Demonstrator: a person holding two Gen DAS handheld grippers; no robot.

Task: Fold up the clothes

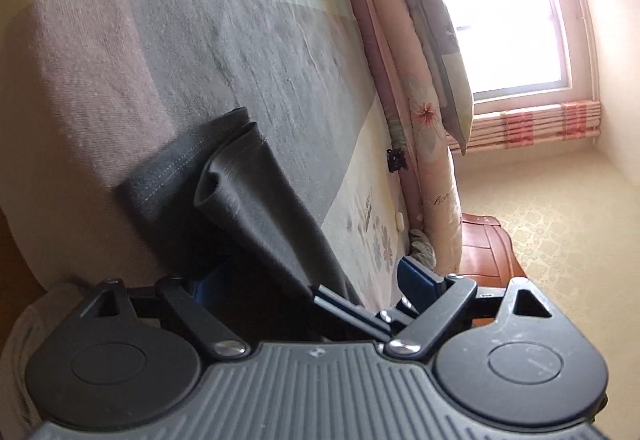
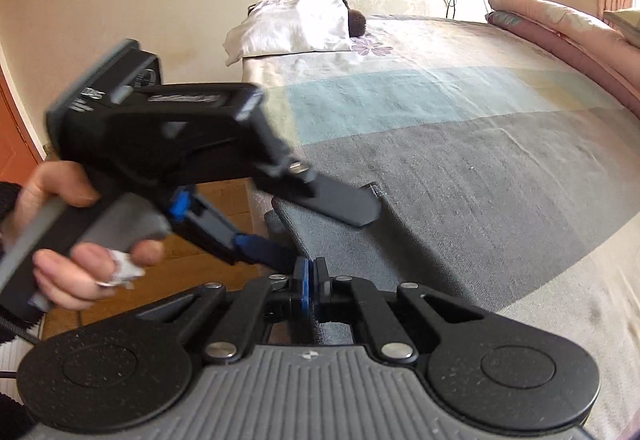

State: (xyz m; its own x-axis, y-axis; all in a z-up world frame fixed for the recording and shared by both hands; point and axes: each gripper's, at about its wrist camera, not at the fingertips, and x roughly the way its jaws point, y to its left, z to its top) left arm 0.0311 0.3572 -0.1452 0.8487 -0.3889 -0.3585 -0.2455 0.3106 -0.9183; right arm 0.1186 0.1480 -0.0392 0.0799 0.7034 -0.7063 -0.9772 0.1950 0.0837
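The dark grey cotton garment (image 1: 256,200) is seen still loosely bunched at the striped bed's (image 2: 480,168) near edge, pinched by the pressed-together right tongs (image 2: 310,280) and straddled by the spread left tongs (image 2: 320,224), so folding is judged barely begun.

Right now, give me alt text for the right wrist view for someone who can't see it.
The right gripper is shut at the near edge of a grey garment on the bed. The left gripper, held in a hand, reaches in from the left with jaws open around that edge. A white pillow lies at the far end.
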